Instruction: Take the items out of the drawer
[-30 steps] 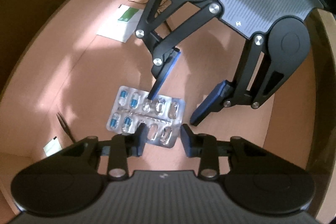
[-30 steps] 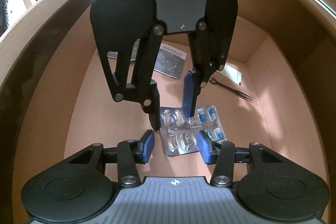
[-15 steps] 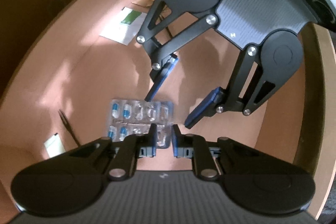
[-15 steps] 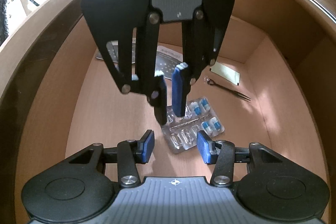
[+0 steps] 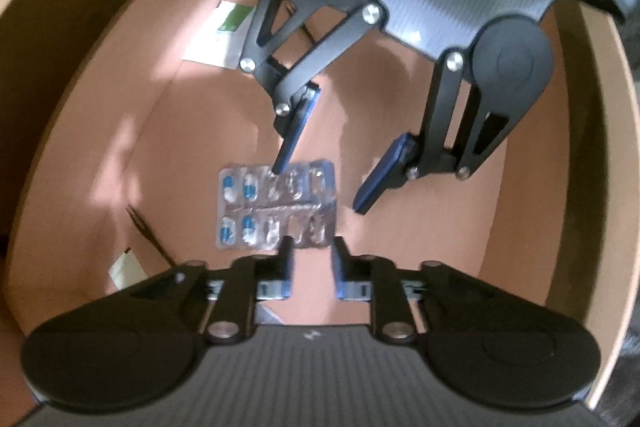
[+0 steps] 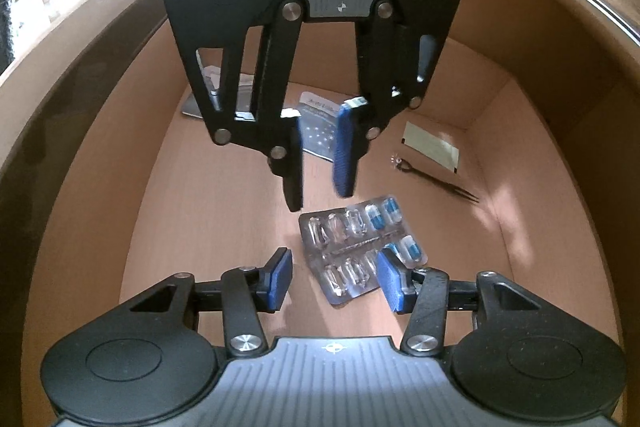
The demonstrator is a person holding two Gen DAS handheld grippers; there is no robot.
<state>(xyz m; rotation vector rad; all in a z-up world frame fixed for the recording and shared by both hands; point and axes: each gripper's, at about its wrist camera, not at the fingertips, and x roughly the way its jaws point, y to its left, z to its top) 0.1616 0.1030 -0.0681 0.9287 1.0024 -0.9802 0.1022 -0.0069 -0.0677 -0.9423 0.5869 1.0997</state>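
A silver blister pack of blue-and-white capsules (image 5: 278,205) lies flat on the drawer floor (image 5: 420,227); it also shows in the right wrist view (image 6: 360,251). My left gripper (image 5: 312,251) hovers above the pack's near edge, jaws narrowed to a small gap and holding nothing; in the right wrist view (image 6: 320,167) it hangs above the pack. My right gripper (image 6: 336,279) is open, its pads either side of the pack's near end; in the left wrist view (image 5: 320,187) one fingertip touches the pack's far edge.
Black tweezers (image 6: 436,179) and a small pale packet (image 6: 432,146) lie at the drawer's corner. A dark leaflet (image 6: 318,131) and a silver sheet (image 6: 224,99) lie at one end, a green-and-white box (image 5: 224,35) at the other. Wooden drawer walls (image 6: 540,75) surround everything.
My left gripper narrowed from wide open to a small gap and rose off the pack. The pack stays on the drawer floor. My right gripper stayed open.
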